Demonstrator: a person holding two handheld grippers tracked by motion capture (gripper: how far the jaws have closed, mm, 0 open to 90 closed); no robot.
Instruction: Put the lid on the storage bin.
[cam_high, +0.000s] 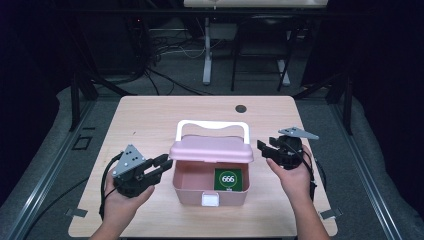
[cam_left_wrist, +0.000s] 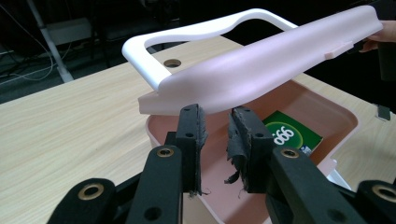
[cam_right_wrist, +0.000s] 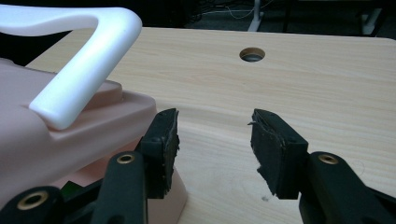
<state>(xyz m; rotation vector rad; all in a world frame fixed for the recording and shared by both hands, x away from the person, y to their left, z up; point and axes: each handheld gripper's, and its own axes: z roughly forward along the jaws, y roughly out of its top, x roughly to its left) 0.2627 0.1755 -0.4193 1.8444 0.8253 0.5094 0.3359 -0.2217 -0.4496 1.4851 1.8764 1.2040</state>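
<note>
Left gripper (cam_left_wrist: 215, 122) first: its jaws are drawn nearly together with only a thin slot between the frayed pads, pinching nothing, their tips parked at the left end of the pink box (cam_high: 210, 187), right under the edge of the half-raised lid (cam_high: 212, 148). Over on the other side, the right gripper (cam_right_wrist: 214, 135) has its jaws spread wide with bare table (cam_high: 150, 120) between them, the near pad just beside the lid's right end; whether it actually touches I can't tell. The box sits mid-table, front toward the person, lid tilted up at the hinge with the white handle (cam_high: 213, 126) standing behind it, and a green card (cam_high: 228, 179) lies flat inside on the right. Here's the worry: nothing is gripping that lid, so if either gripper pulls away it may well drop shut. A nudge from the closed left tips could also skid the light box sideways across the smooth wood. And if the lid falls while a jaw reaches for the card, the jaw gets trapped.
</note>
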